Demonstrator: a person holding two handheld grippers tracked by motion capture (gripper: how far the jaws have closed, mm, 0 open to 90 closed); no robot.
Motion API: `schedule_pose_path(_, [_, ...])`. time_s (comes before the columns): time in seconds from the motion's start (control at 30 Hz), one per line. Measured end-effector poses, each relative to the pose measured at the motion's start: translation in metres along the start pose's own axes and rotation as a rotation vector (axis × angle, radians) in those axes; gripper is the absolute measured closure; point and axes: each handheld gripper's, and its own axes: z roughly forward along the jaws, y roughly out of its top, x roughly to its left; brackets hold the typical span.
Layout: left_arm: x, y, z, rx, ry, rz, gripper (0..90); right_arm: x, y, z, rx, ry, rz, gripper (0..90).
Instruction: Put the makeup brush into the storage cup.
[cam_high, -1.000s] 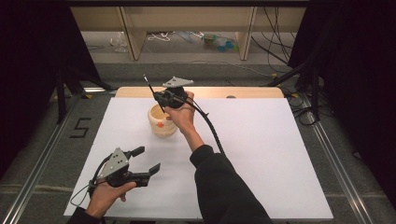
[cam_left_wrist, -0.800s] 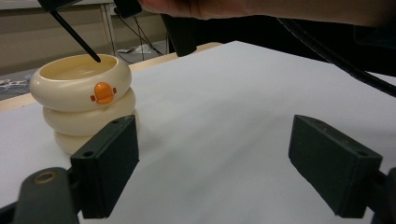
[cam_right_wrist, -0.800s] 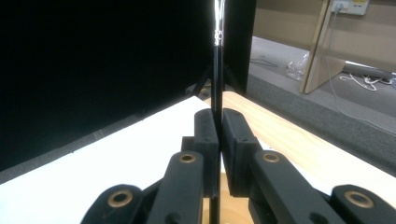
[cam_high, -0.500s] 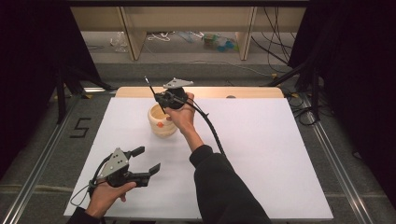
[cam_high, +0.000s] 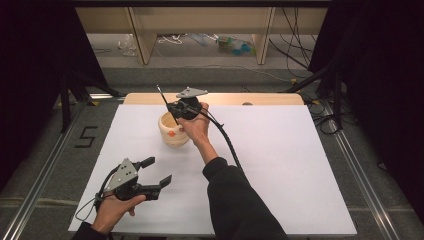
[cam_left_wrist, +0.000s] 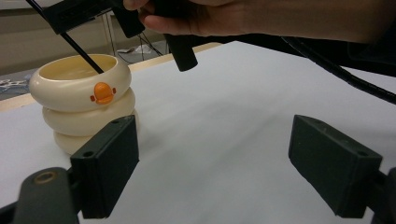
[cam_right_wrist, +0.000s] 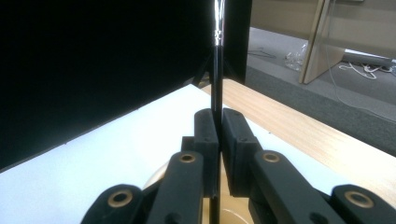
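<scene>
Right gripper (cam_right_wrist: 218, 140) had its jaws pressed together on a thin black stick (cam_right_wrist: 217, 79), silver ferrule near the top (a brush handle, perhaps; the tip was out of frame). In the high view this gripper (cam_high: 176, 111) sat directly over the cream ringed cup (cam_high: 173, 131), the stick (cam_high: 164, 99) slanting up and away toward the far left. The left gripper view showed the stick's lower end (cam_left_wrist: 79, 49) dipping inside the cup's (cam_left_wrist: 84, 100) mouth; whether it touched the bottom could not be told. The cup bore a small orange duck mark (cam_left_wrist: 102, 92) on its upper ring.

Left gripper (cam_high: 156, 172) was held well nearer the person than the cup, a little left of it, jaws spread wide with nothing between them, just above the white table sheet (cam_high: 280, 165). The cup stood toward the sheet's far edge, beside the wooden strip (cam_high: 260, 98).
</scene>
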Motion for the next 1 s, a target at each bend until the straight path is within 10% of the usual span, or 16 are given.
schedule_pose_path(0.63, [0.0,0.0,0.0,0.0,0.0,0.001,16.2,-0.001,-0.013,0.004,0.048,-0.006,0.028,84.7])
schedule_pose_path(1.0, [0.0,0.0,0.0,0.002,0.0,-0.001,16.2,-0.002,-0.008,-0.005,0.066,-0.055,0.026,61.5])
